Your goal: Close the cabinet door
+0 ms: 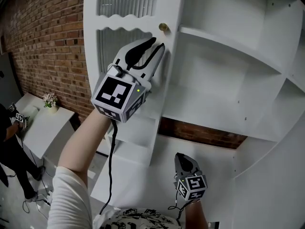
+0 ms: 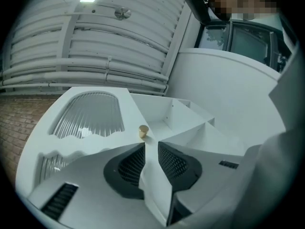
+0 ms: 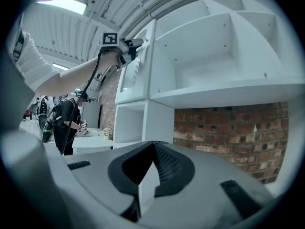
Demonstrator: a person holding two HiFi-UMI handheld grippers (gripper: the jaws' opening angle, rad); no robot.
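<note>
The white cabinet door (image 1: 93,37) with ribbed glass panels stands open in front of the cabinet's left side, a small brass knob (image 1: 163,27) near its free edge. My left gripper (image 1: 157,43) is raised just below the knob. Its jaws straddle the door's free edge, and the pads lie against both sides. In the left gripper view the door edge (image 2: 151,175) runs between the jaws (image 2: 151,146) up toward the knob (image 2: 143,130). My right gripper (image 1: 183,157) hangs low before the cabinet's base, shut and holding nothing. The right gripper view shows the door (image 3: 143,66) and the left gripper (image 3: 136,44) on it.
The cabinet's white shelves (image 1: 224,42) lie uncovered to the right of the door, with brick wall (image 1: 205,135) showing behind the lower opening. A brick wall (image 1: 43,42) runs on the left. A white table with a flower pot (image 1: 50,100) and a person (image 1: 7,128) are at far left.
</note>
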